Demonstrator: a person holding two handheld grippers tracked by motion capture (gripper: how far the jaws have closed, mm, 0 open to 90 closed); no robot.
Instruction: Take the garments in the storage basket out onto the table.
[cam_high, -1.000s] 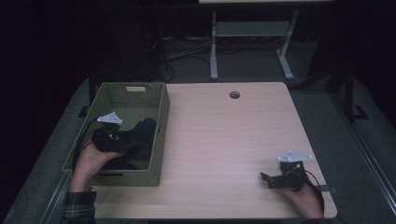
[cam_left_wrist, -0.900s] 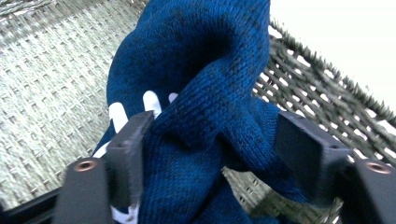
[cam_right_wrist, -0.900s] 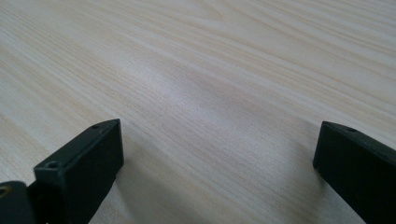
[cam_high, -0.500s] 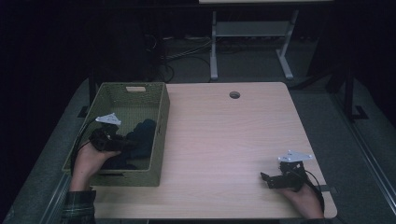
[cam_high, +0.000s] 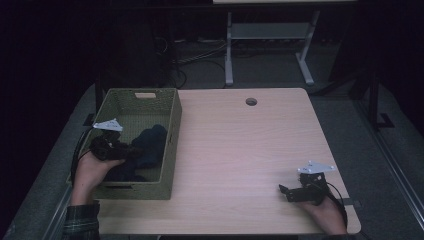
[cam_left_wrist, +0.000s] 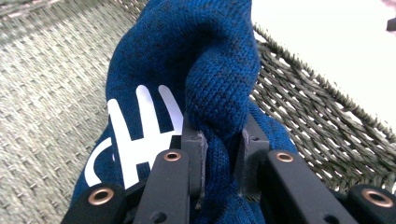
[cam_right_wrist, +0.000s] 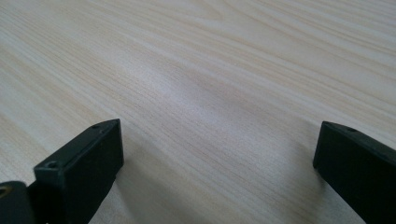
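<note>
Pinching a fold of the dark blue knitted garment with white lettering (cam_left_wrist: 187, 79), my left gripper (cam_left_wrist: 219, 154) sits inside the green woven rectangular basket (cam_high: 172, 130) at the table's left. I judge the hold shallow: that bunched knit could slip free, or snag the weave and drag the basket. My right gripper (cam_right_wrist: 217, 154) rests spread and empty on the pale wooden table (cam_right_wrist: 224, 70).

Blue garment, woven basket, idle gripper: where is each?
blue garment (cam_left_wrist: 219, 60), left gripper view, knit fold above the jaws
woven basket (cam_high: 172, 145), high view, right wall
right gripper (cam_high: 285, 191), high view, between its jaw tips
</note>
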